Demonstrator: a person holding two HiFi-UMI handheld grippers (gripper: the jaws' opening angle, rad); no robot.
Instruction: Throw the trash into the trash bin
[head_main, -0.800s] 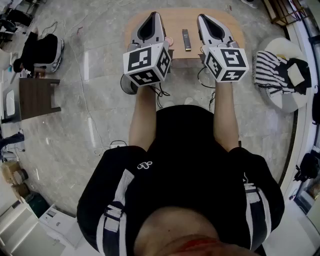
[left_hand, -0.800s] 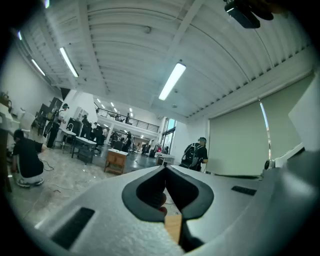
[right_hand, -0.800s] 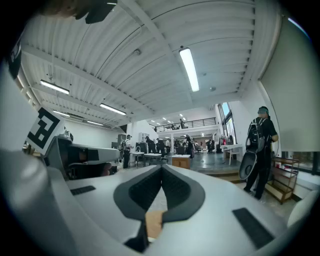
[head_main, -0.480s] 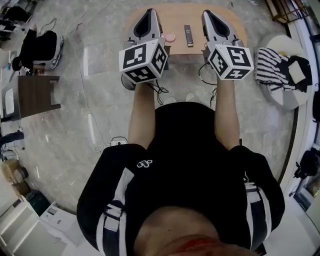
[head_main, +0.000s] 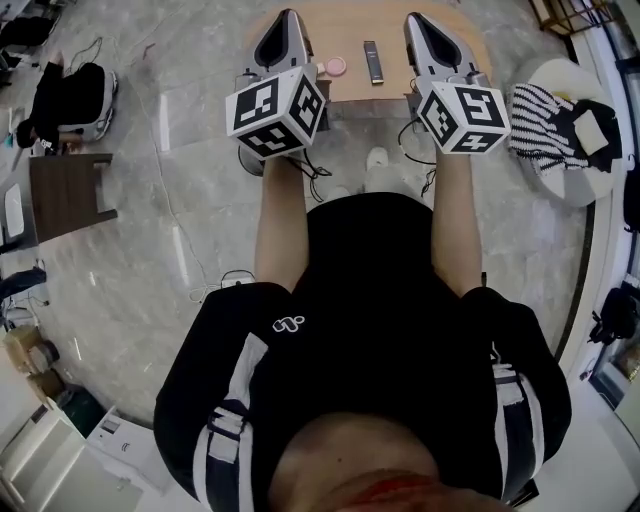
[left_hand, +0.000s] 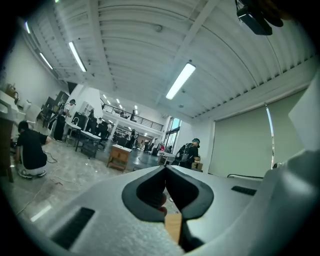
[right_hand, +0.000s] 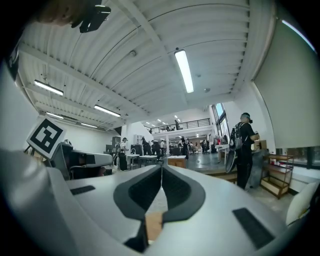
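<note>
Both grippers are held out level in front of the person, over the near edge of a small wooden table (head_main: 455, 55). The left gripper (head_main: 283, 14) is shut with nothing in it; in the left gripper view its jaws (left_hand: 165, 167) meet at the tip. The right gripper (head_main: 413, 17) is likewise shut and empty, its jaws (right_hand: 161, 166) closed in the right gripper view. Between the two grippers, a small pink round thing (head_main: 336, 66) and a black bar-shaped thing (head_main: 373, 62) lie on the table. I cannot make out a trash bin.
A round white seat with a striped cloth (head_main: 545, 125) stands at the right. A dark wooden stool (head_main: 65, 190) and a black bag (head_main: 70, 95) are at the left. Cables (head_main: 320, 180) trail on the marble floor near the person's white shoe (head_main: 377, 158).
Both grippers and the table have slid toward the top of the head view. The left gripper's marker cube has drifted a little to the left. Both jaws stay shut.
</note>
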